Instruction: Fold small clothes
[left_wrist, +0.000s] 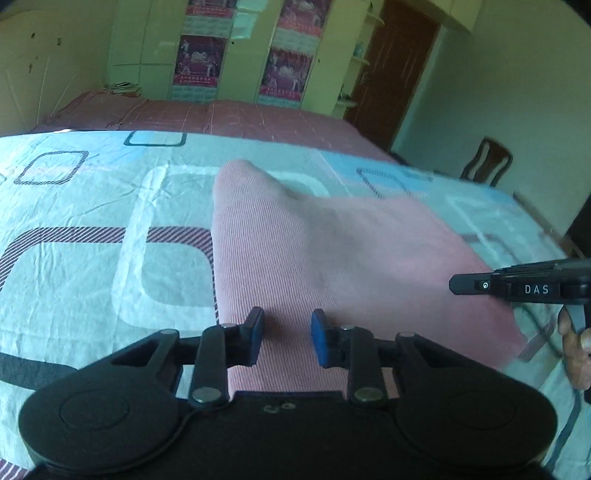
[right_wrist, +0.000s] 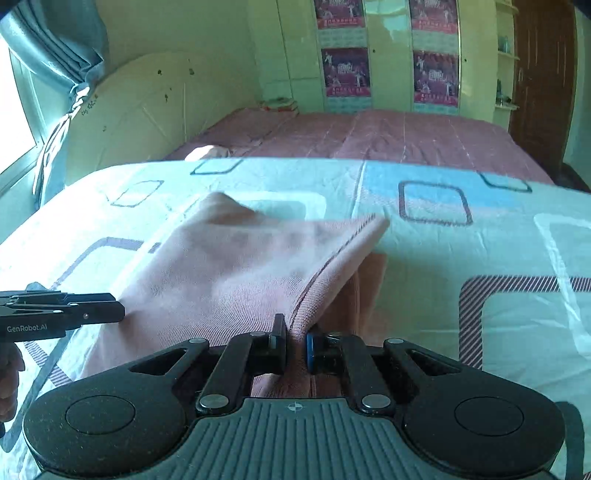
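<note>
A pink ribbed garment (left_wrist: 332, 251) lies on the patterned light-blue sheet (left_wrist: 74, 266) of a bed. My left gripper (left_wrist: 287, 332) hovers over its near edge with the blue pads apart; the cloth lies flat below them, not pinched. My right gripper (right_wrist: 296, 341) is shut on the garment (right_wrist: 229, 273), pinching a raised fold of its stitched hem at the near right corner. Each gripper also shows from the side in the other view: the right gripper (left_wrist: 458, 286) at the garment's right edge, the left gripper (right_wrist: 120, 314) at its left edge.
The sheet (right_wrist: 480, 251) spreads wide on both sides of the garment. Behind it lies a red checked bedspread (left_wrist: 240, 114). A wooden chair (left_wrist: 485, 160) and a brown door (left_wrist: 399, 62) stand at the right, a curtained window (right_wrist: 55, 55) at the left. A hand (left_wrist: 576, 350) grips the right tool.
</note>
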